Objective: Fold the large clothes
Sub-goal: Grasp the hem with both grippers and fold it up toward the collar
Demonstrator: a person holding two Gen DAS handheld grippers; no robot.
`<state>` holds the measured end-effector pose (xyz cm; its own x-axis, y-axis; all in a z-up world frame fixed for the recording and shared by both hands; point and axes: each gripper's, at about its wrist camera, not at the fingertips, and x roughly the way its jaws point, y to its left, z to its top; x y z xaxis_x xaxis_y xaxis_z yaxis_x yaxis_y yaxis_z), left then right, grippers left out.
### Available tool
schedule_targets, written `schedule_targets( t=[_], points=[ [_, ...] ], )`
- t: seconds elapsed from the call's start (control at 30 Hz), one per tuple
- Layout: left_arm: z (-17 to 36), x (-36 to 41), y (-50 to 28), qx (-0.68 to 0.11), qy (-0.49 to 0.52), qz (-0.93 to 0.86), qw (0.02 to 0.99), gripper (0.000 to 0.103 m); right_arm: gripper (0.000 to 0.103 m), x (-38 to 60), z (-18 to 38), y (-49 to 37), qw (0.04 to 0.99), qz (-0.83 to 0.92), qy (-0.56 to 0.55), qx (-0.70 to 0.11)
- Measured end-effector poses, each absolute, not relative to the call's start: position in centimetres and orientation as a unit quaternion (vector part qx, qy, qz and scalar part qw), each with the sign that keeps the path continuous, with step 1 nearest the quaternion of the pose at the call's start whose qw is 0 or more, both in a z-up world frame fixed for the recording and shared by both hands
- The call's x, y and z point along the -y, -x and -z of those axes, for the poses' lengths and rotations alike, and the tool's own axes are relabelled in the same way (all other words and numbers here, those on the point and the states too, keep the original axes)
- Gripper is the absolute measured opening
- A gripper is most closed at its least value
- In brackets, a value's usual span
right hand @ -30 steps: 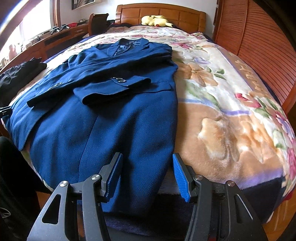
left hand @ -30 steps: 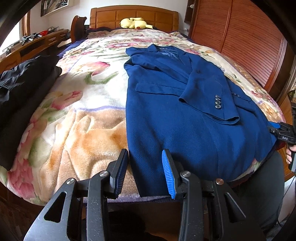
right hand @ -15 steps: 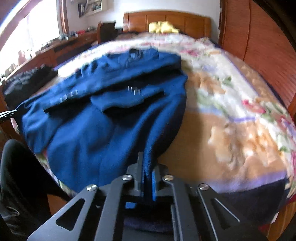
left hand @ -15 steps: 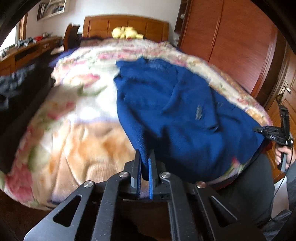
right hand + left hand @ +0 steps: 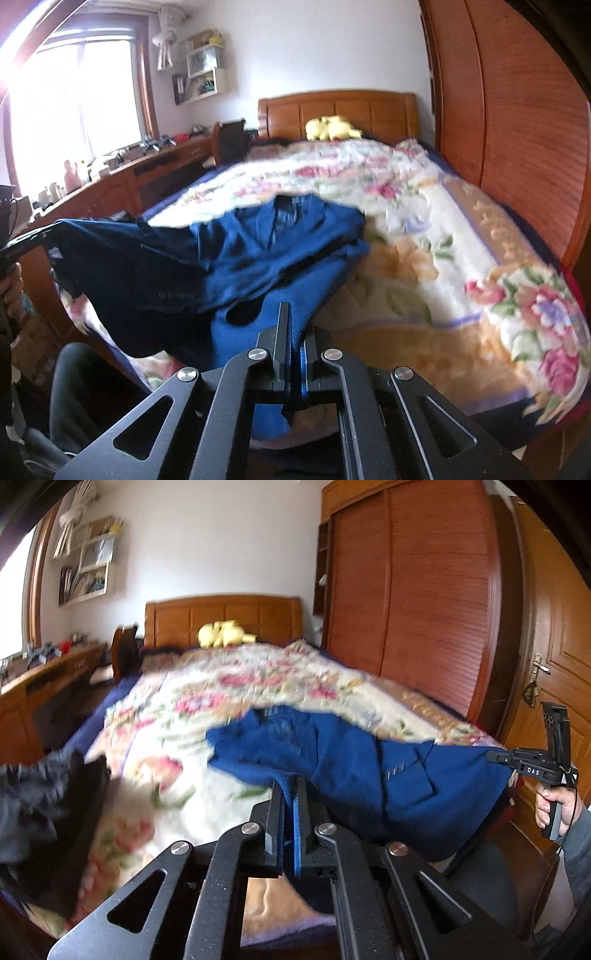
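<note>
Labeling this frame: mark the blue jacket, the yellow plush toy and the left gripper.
blue jacket point(image 5: 369, 775): left wrist view, lifted body cloth.
yellow plush toy point(image 5: 223, 633): left wrist view, its body.
left gripper point(image 5: 290, 805): left wrist view, between fingertips.

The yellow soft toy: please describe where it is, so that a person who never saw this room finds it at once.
Look at the big bed with the flowered blanket and follow it to the wooden headboard at the far end. The yellow soft toy lies there against the headboard. It is the only plain yellow thing; the blue jacket lies at the near end.
</note>
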<state>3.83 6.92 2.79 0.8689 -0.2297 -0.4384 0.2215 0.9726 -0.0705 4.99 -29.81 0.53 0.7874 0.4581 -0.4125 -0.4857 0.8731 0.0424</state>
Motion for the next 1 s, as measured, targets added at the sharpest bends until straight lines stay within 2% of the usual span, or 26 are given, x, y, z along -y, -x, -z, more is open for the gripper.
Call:
schedule_targets(
  t=[0.3, 0.6, 0.73, 1.0],
  points=[
    [-10.6, -6.3, -1.0, -0.16, -0.003, 0.128, 0.979, 0.003, 0.002, 32.9, -6.8, 1.6, 0.956, -0.259, 0.038, -0.136],
    [-15.8, -6.6, 1.3, -0.104, -0.005, 0.131, 0.986, 0.003, 0.002, 36.4, -10.8, 7.5, 0.963, -0.254, 0.028, -0.08],
    [-14.7, -6.1, -1.8, -0.121, -0.019, 0.125, 0.985, 0.003, 0.002, 35.1, -10.1, 5.4, 0.963, -0.248, 0.048, -0.091],
    [-8.2, -6.6, -13.6, -0.197, -0.018, 0.086, 0.976, 0.003, 0.002, 29.6, -5.9, -7.1, 0.954, -0.239, 0.077, -0.161]
  ],
)
